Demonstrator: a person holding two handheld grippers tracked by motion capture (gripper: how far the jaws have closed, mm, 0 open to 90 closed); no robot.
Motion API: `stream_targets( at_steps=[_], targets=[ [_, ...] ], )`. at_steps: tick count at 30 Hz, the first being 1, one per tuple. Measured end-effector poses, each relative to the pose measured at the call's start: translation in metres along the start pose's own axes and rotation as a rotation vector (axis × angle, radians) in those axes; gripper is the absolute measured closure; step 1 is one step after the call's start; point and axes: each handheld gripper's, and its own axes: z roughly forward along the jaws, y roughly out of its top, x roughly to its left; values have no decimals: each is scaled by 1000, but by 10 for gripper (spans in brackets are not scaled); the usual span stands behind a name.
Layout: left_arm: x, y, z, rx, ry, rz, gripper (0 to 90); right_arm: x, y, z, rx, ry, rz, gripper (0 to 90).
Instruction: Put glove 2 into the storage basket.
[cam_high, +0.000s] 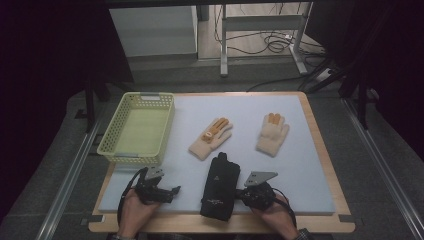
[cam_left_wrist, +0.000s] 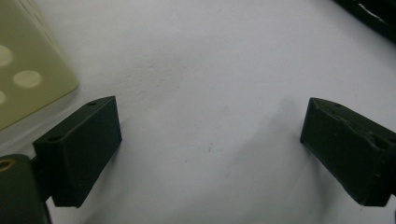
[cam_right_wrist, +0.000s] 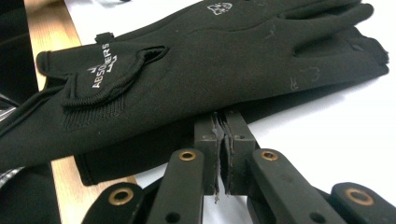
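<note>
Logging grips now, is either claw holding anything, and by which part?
Left claw is open over bare mat. Right claw is shut at the black gloves' edge; a pinch cannot be told.

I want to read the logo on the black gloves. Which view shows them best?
The right gripper view: the black gloves lie close up, with white lettering on the cuff tab. The high view shows the whole stack, small and dark. The left gripper view catches a black edge at its top right corner.
</note>
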Motion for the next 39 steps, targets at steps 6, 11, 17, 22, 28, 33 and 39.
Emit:
stream_targets(
  at_steps=[6,11,17,22,28,33,39],
  targets=[
    [0,-1,0,-6,3,-2,50,3,11,13,1,1,-10,838],
    [0,-1,0,-6,1,-3,50,5,19,23,2,-2,-13,835],
    [0,-1,0,-7,1,-3,49,8,28,35,3,0,-24,830],
    [6,-1,-5,10,6,9,86,11,36,45,5,2,-36,822],
    [20,-7,-10,9,20,-29,89,15,46,58,3,1,-48,821],
    [19,-7,-9,15,20,-19,68,17,49,61,8,6,-53,791],
    [17,-7,-9,6,34,-32,65,7,43,39,-4,-33,-54,728]
  ],
)
